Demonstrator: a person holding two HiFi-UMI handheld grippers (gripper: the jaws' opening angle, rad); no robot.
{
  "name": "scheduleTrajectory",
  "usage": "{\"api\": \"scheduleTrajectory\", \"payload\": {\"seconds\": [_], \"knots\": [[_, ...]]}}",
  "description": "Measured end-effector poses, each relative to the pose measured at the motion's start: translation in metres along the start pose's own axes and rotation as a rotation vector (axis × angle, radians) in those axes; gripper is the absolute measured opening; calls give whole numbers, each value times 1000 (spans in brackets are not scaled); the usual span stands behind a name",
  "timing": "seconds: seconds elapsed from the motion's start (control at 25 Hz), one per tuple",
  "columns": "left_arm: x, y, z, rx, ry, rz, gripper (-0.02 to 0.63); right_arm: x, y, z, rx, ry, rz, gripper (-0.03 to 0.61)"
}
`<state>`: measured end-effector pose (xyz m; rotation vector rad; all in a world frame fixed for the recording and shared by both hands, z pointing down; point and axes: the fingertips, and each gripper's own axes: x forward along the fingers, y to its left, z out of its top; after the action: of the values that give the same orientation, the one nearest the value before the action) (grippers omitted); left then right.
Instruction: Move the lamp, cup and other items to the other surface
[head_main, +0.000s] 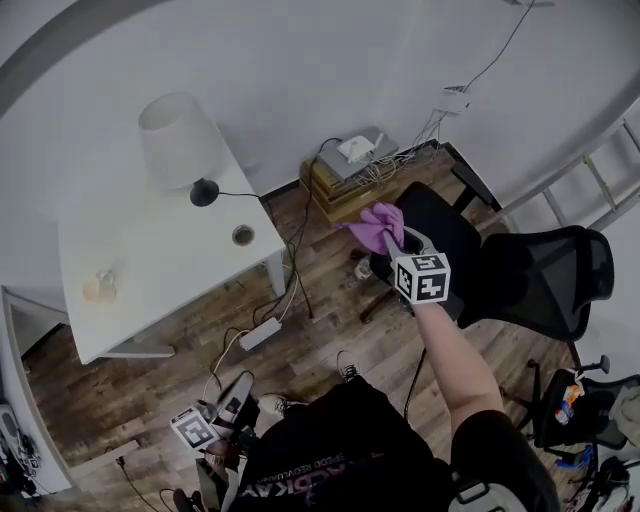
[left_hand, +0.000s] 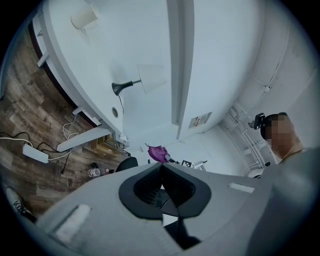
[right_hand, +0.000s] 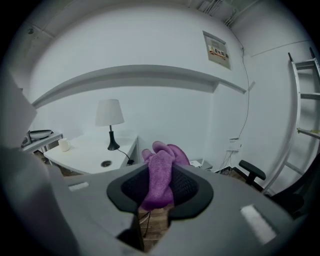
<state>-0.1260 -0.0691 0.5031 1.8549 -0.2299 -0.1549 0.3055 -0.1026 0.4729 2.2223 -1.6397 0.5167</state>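
1. My right gripper (right_hand: 160, 172) is clamped on a fuzzy purple cloth (right_hand: 166, 152). The cloth fills the gap between the jaws, its bunched end sticks out past the tips, and its other end hangs down behind the pads.
2. In the head view, this gripper holds the cloth in the air, off the tabletop (head_main: 150, 250) and well to the right of its right edge. Below the cloth are the wooden floor (head_main: 320, 340) and the seat of a black chair (head_main: 440, 225).
3. My left gripper (left_hand: 161, 165) has its jaws together, tips meeting, with nothing between them. In the head view it sits low and close to my body, over the floor near the tabletop's near edge, well apart from the cloth.
4. The lamp (head_main: 178, 140), with a white shade and a black base, stands upright at the far edge of the tabletop, towards the right corner. Its cable runs off the right edge.
5. The cup (head_main: 100, 287) stands towards the near left part of the tabletop, well apart from the lamp and from both grippers.
6. A round cable hole (head_main: 243, 235) sits in the tabletop just inside the right edge, on the near side of the lamp base.
7. From the right gripper view, the lamp and cup are on the tabletop to the left of the held cloth, with the lamp the nearer of the two.
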Motion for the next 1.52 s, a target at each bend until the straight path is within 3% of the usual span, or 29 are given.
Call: {"api": "scheduleTrajectory", "payload": {"seconds": [0.52,0.76,1.0,1.52], "knots": [[127,-27,-73,4,88,3,-8,-12,-186,-57,112,56,-101,101],[166,-29,-99,-1,76,38,-8,-4,-248,-92,129,113,-116,101],[181,-27,-123,-22,67,95,-8,14,-289,-132,160,180,-124,101],[172,-8,-121,-35,112,242,-8,67,-334,-227,277,398,-213,103]]}}
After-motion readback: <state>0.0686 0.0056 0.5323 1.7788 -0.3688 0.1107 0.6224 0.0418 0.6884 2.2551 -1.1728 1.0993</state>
